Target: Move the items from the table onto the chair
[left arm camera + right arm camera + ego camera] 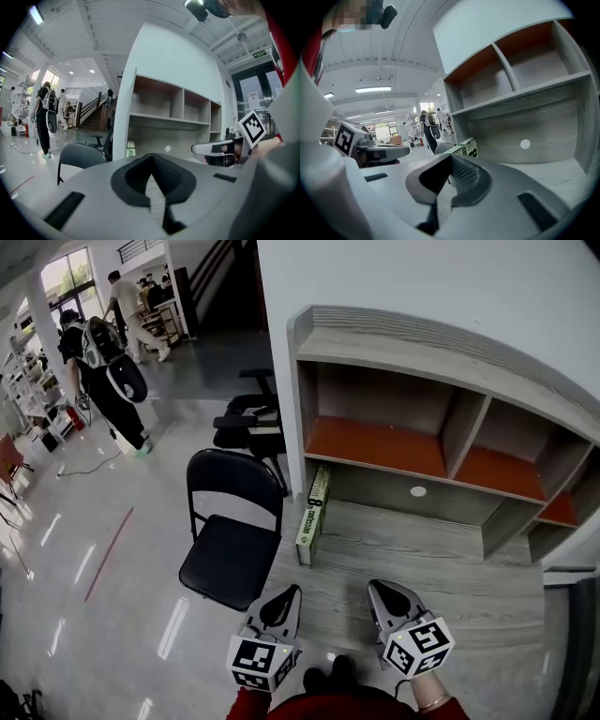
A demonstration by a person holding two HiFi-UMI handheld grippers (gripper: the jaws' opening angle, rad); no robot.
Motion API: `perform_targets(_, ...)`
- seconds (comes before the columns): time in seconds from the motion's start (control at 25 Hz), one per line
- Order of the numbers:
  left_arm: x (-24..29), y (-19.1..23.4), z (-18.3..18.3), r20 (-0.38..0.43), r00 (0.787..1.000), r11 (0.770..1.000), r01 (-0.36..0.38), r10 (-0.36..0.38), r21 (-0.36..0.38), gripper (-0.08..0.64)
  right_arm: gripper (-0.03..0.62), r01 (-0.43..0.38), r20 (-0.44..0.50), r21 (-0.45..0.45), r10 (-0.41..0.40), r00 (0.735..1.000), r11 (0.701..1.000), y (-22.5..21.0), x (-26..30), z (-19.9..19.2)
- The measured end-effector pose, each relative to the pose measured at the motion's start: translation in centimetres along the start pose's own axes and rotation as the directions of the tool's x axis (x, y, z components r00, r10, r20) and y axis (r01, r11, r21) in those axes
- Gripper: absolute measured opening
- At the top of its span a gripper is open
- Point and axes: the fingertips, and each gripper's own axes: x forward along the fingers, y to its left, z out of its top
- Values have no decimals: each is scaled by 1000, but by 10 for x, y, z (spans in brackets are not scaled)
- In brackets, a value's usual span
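Two claws sit low in the head view, side by side over the near part of the grey desk [441,554]. The left claw [294,590] is shut tight and has hold of nothing. The right claw [374,585] is shut too, with nothing in it. One long green and white box [314,512] stands on its thin side at the desk's left edge, just by the shelf's left wall. The shelf cubbies [375,442] at the far side show bare orange floors. A black folding chair [230,554] stands just left of the desk.

Chair [225,559] left of table [422,549]; box [314,507] on table's left edge.
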Motion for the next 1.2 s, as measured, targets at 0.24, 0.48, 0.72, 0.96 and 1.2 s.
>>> perform_targets(0.24, 55, 23, 12, -128, 992, 997, 0, 10, 72, 185, 6, 26, -13, 22, -25, 1000, 999, -21, 12, 1)
perform_targets(0.48, 151, 62, 7, -308, 948, 991, -42, 81, 130, 362, 6, 72, -6, 55, -72, 997, 996, -44, 12, 3)
perform_targets(0.72, 204, 79, -35, -500, 856, 985, -63, 135, 159, 362, 6, 110, -14, 85, -109, 994, 990, -68, 2, -1)
perform_targets(0.96, 214, 97, -75, -646, 733, 971, -83, 213, 226, 193, 6, 122, -18, 113, -120, 993, 986, -76, -2, -5)
perform_targets(1.2, 203, 85, -77, -637, 749, 975, -60, 184, 212, 169, 6, 116, -21, 114, -115, 993, 987, -77, -2, -3)
